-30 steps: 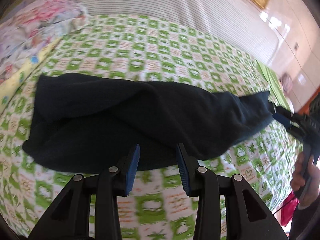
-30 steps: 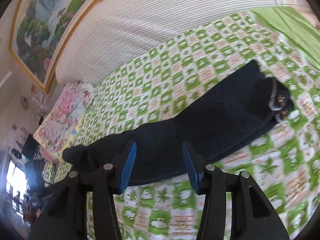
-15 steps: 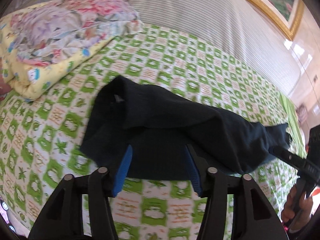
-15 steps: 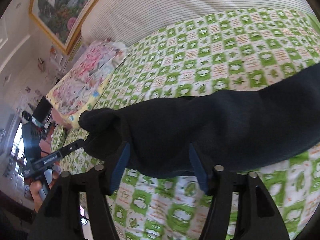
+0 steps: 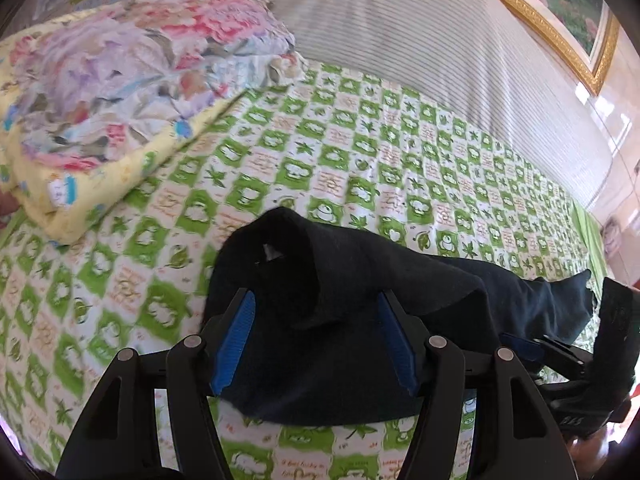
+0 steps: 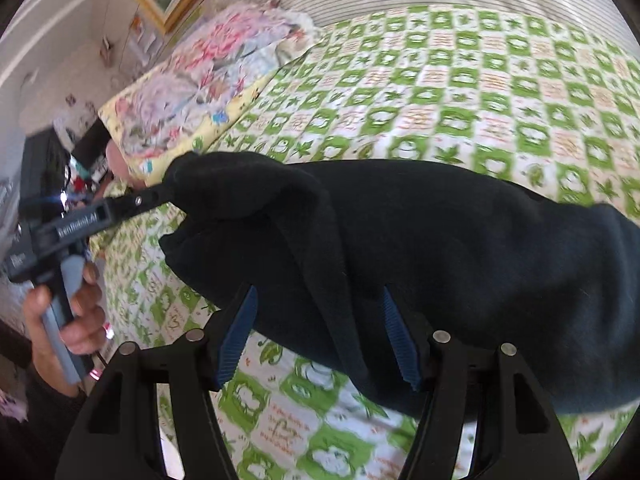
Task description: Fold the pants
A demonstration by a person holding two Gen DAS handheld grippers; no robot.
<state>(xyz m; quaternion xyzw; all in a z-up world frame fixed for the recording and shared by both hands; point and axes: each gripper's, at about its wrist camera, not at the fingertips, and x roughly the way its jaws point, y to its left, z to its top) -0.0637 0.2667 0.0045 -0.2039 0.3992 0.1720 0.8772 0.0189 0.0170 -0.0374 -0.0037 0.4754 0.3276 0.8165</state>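
Green-checked bedsheet (image 5: 360, 152) under pants (image 5: 400, 280), floral pillow (image 5: 120, 80) by striped headboard (image 5: 400, 40); left gripper (image 5: 316, 300), right gripper (image 6: 318, 294) jaws apart.

A green-and-white checked bedsheet (image 5: 360, 168) printed with leaves and small cartoon figures covers the bed. At its head end lies a floral pillow (image 5: 132, 68) in pink, lilac and white, resting on a folded yellow quilt (image 5: 100, 184). Behind the bed runs a grey-striped padded headboard (image 5: 420, 40), and above it hangs a gold-framed flower painting (image 5: 560, 8) on the wall.
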